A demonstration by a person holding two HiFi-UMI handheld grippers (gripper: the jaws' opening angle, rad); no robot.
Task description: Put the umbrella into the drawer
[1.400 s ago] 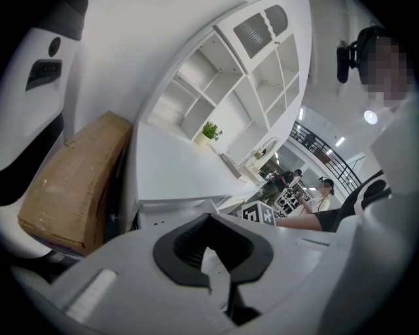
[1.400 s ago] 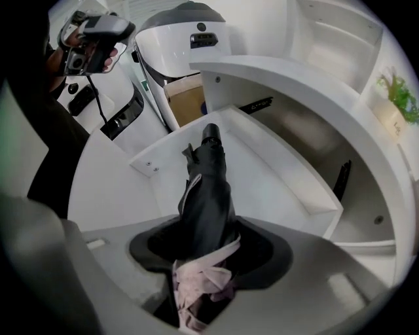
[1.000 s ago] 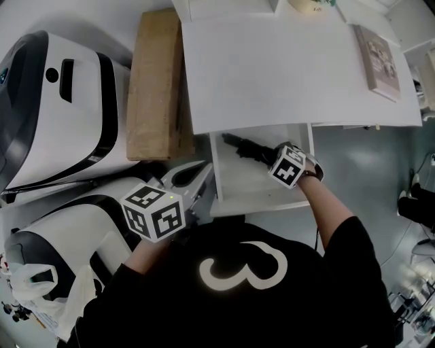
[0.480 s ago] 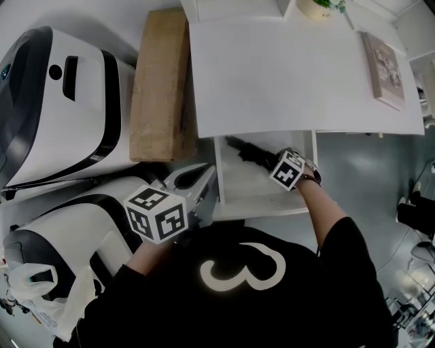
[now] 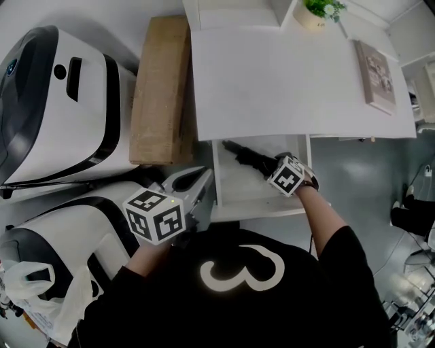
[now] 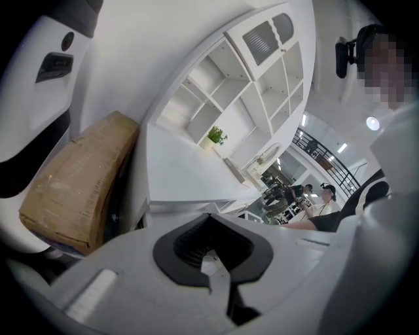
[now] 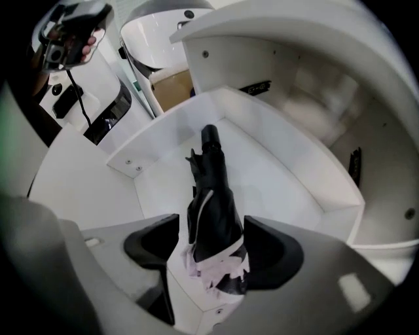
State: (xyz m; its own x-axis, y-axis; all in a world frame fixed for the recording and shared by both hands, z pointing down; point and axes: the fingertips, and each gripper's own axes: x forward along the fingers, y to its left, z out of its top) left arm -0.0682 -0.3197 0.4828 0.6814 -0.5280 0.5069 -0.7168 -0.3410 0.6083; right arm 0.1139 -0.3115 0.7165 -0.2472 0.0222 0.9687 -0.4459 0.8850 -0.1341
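A folded black umbrella point(image 5: 245, 154) lies slanted on the floor of the pulled-out white drawer point(image 5: 221, 185) under the desk. My right gripper point(image 5: 273, 167) points steeply down over its near end. In the right gripper view the umbrella point(image 7: 213, 196) lies between the jaws of that gripper point(image 7: 213, 252), which are opening, with a gap showing beside the left pad. My left gripper point(image 5: 201, 178) hangs left of the drawer's front corner. In the left gripper view the left gripper point(image 6: 211, 222) is shut with nothing in it.
A white desk top point(image 5: 299, 75) overhangs the drawer, with a book point(image 5: 376, 68) and a potted plant point(image 5: 319, 8) on it. A cardboard box point(image 5: 160, 88) and two white-and-black machines point(image 5: 54, 102) point(image 5: 61, 231) stand to the left. A plastic bag point(image 5: 34, 285) lies at bottom left.
The head view has shifted slightly. Both grippers stay about where they were, and the umbrella lies in the same spot in the drawer.
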